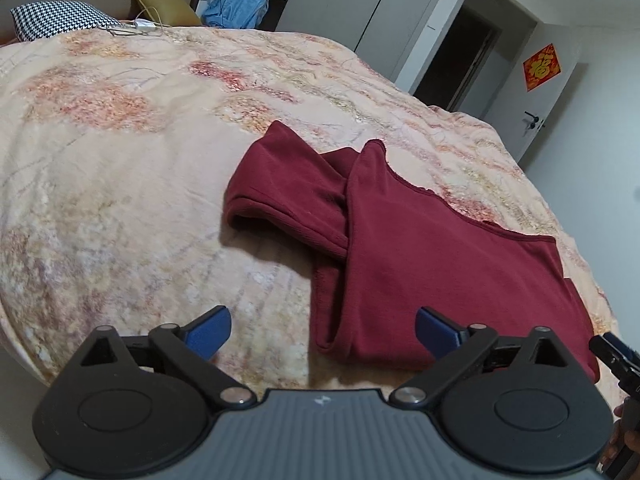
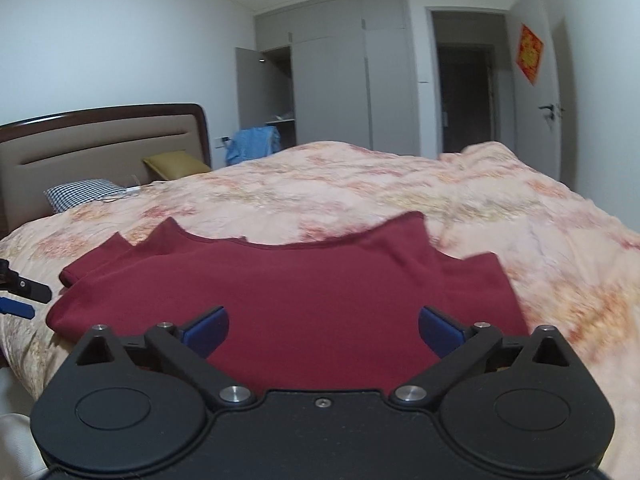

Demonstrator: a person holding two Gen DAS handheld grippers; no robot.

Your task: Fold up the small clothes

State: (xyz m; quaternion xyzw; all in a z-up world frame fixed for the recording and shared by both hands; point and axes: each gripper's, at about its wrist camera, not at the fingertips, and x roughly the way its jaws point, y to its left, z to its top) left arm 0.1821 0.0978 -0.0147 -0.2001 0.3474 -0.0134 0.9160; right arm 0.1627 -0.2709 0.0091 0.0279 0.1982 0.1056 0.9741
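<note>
The dark red garment (image 1: 420,248) lies flat on the bed (image 1: 140,184), which is covered by a peach floral blanket. All positions below are given relative to the garment.

Garment: the body panel is spread smooth. One sleeve (image 1: 280,196) is folded across the body toward the side nearer the headboard (image 2: 100,144), with its cuff end resting on the blanket. The neckline edge faces away from both grippers, toward the wardrobe (image 2: 340,72).

Left gripper (image 1: 322,330): jaws apart, holding nothing. It is positioned over the near hem corner of the garment; the blue pad (image 1: 210,330) on one side is over bare blanket, the other is over red cloth. Contact with the cloth cannot be determined.

Right gripper (image 2: 324,332): jaws apart, holding nothing. It is positioned over the near hem of the garment, with red cloth visible between both pads.

Beyond the garment, at the head of the bed: a checked pillow (image 1: 60,20), a mustard cushion (image 1: 164,8) and a white cable (image 1: 136,26). A blue cloth (image 2: 252,142) is draped past the far edge of the bed. An open door (image 1: 536,88) carries a red ornament (image 1: 542,67).
</note>
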